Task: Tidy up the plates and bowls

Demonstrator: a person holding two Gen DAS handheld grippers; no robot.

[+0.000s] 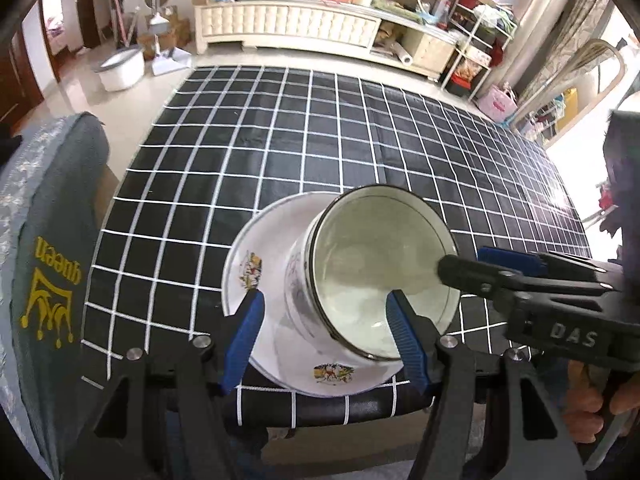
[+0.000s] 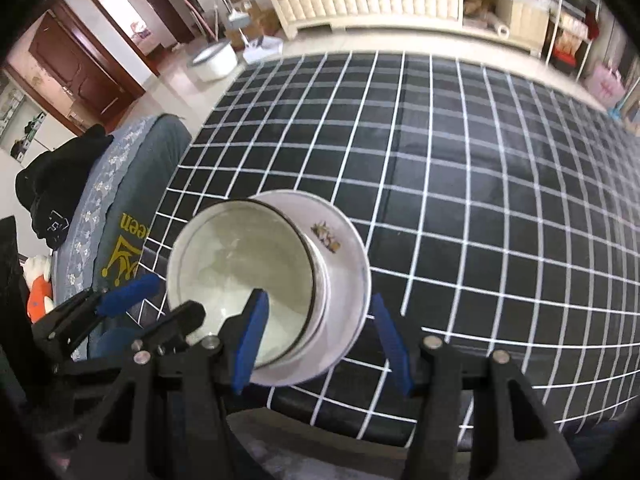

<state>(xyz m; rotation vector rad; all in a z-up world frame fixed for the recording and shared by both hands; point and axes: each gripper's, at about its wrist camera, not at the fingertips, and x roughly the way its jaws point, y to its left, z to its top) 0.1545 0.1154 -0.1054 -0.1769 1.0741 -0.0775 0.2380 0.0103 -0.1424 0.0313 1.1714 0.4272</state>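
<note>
Here we are at the near edge of the table (image 1: 360, 128), draped in its black cloth with the white grid, and right at that edge sits the white plate (image 1: 264, 256) with little printed motifs on its rim. On the plate stands the white enamel bowl (image 1: 376, 264), dark-rimmed, deep-walled, empty inside, and it is set toward one side of the plate, not centred. The left gripper (image 1: 324, 340) hangs just in front with its blue-padded fingers (image 1: 244, 340) spread wide, one pad over the plate's near rim, the other in front of the bowl's rim, gripping nothing. The right gripper (image 2: 320, 344) comes in from the other side, jaws likewise wide apart; its left pad lies across the bowl's mouth, its right pad out beyond the plate's edge over the cloth. In the left wrist view that second tool reaches over the bowl's rim from the right, a hand (image 1: 592, 404) on its handle. A grey chair cover (image 1: 52, 248) with a yellow crown print stands beside the table to the left.
</note>
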